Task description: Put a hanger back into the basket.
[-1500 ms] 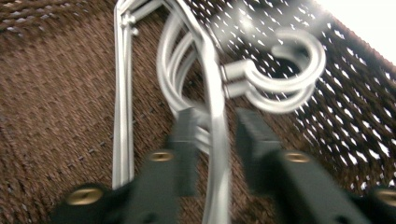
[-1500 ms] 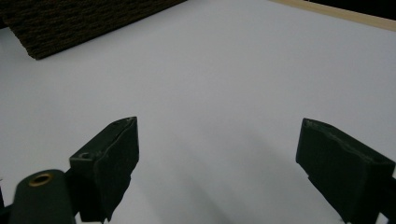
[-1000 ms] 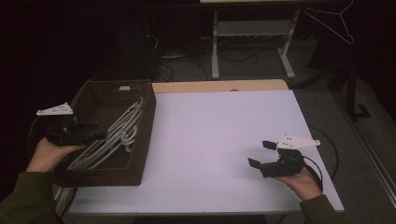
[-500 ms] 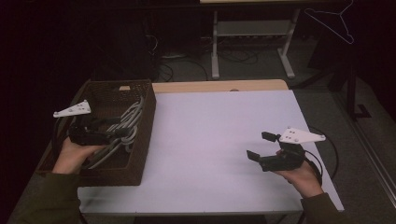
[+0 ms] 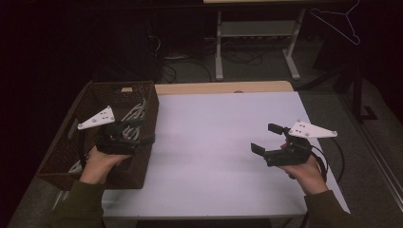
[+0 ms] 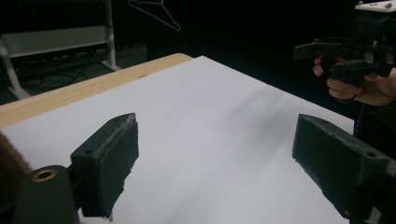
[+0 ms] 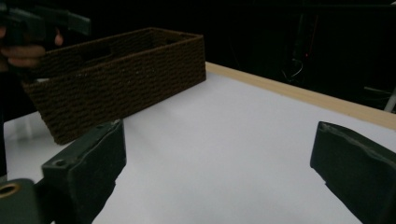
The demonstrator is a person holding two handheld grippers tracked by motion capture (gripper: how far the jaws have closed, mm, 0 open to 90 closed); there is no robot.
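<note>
dark room, white table [image 5: 223,142]. brown woven basket [image 5: 142,95] at left, pale hangers [image 5: 135,111] inside. left gripper [image 5: 140,132] over basket, jaws just widened, empty. right gripper [image 5: 266,139] near right, also just widened, empty. hangers look light, stiff, tangle-prone; grab at hook neck.

A dark brown woven basket [image 5: 142,102] holds pale grey hangers [image 5: 134,114] on a white surface [image 5: 214,142] edged in light wood.
</note>
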